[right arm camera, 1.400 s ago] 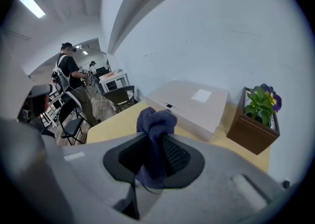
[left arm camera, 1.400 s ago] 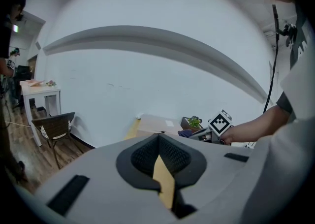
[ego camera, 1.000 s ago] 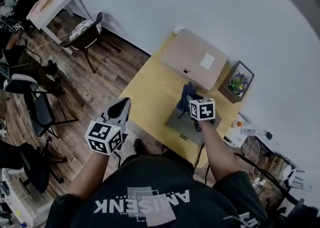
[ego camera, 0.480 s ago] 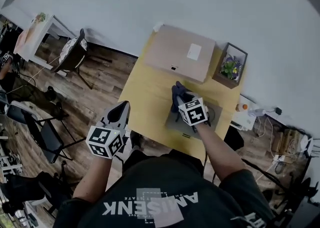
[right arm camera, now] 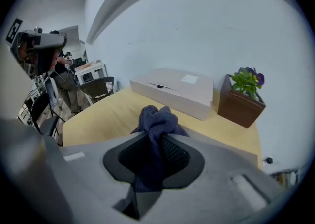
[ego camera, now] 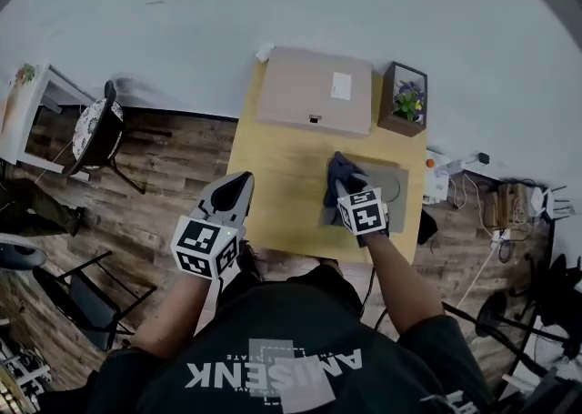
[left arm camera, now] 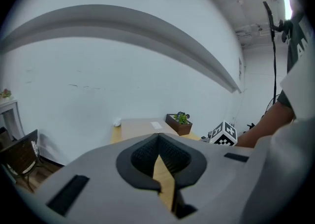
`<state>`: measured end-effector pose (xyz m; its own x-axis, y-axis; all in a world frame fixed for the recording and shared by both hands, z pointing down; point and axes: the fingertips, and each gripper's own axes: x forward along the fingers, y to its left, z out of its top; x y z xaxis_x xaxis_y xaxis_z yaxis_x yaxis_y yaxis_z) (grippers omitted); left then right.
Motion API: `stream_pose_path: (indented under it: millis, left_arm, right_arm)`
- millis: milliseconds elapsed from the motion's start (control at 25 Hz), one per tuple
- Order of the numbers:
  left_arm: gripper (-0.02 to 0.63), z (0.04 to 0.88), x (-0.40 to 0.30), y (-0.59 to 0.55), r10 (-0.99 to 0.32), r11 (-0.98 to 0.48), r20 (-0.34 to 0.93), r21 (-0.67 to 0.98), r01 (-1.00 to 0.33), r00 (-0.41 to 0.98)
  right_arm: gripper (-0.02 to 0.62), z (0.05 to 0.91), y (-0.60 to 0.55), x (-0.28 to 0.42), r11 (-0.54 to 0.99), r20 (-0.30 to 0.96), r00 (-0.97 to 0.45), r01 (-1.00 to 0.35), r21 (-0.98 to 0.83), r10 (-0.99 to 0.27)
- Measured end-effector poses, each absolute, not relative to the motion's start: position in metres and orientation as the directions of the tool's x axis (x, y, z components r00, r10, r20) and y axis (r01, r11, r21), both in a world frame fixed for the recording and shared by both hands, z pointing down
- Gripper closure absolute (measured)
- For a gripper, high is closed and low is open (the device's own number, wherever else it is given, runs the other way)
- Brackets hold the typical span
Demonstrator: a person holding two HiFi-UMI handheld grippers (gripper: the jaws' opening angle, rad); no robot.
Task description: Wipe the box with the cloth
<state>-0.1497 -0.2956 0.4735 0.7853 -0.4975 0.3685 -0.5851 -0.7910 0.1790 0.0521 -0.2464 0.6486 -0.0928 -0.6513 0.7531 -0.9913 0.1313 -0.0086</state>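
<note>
A flat tan cardboard box (ego camera: 314, 91) with a white label lies at the far end of the yellow table (ego camera: 282, 176); it also shows in the right gripper view as the box (right arm camera: 174, 87). My right gripper (ego camera: 344, 186) is shut on a dark blue cloth (ego camera: 340, 169), bunched between the jaws as the cloth (right arm camera: 156, 122), held over the table short of the box. My left gripper (ego camera: 238, 183) hangs off the table's left edge, jaws shut with nothing between them (left arm camera: 158, 155).
A potted plant in a brown wooden planter (ego camera: 406, 99) stands right of the box. A grey mat (ego camera: 386, 186) lies under the right gripper. A chair (ego camera: 98, 130) and a white desk (ego camera: 23, 103) stand on the wood floor to the left; cables lie at right.
The head view has swung, so the table now sits squarer and nearer centre. The right gripper still holds the cloth over the grey mat. The left gripper stays beside the table.
</note>
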Motion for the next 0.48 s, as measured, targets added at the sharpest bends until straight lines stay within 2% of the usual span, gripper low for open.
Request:
stream_pose_path:
  millis: [240,480]
  left_arm:
    - [0.604,0.475,-0.169,-0.31,-0.418,-0.838,0.339,0.216,-0.502,0.843]
    - [0.604,0.468,-0.189,-0.312,-0.358,-0.869,0.317,0.232,-0.438,0.878]
  right_arm:
    - [0.518,0.648,-0.222,0.053,-0.039,0.767,0.055,-0.998,0.039,-0.639]
    - [0.518,0.649,-0.204,0.029,-0.095,0.78,0.112,-0.993,0.068,-0.616]
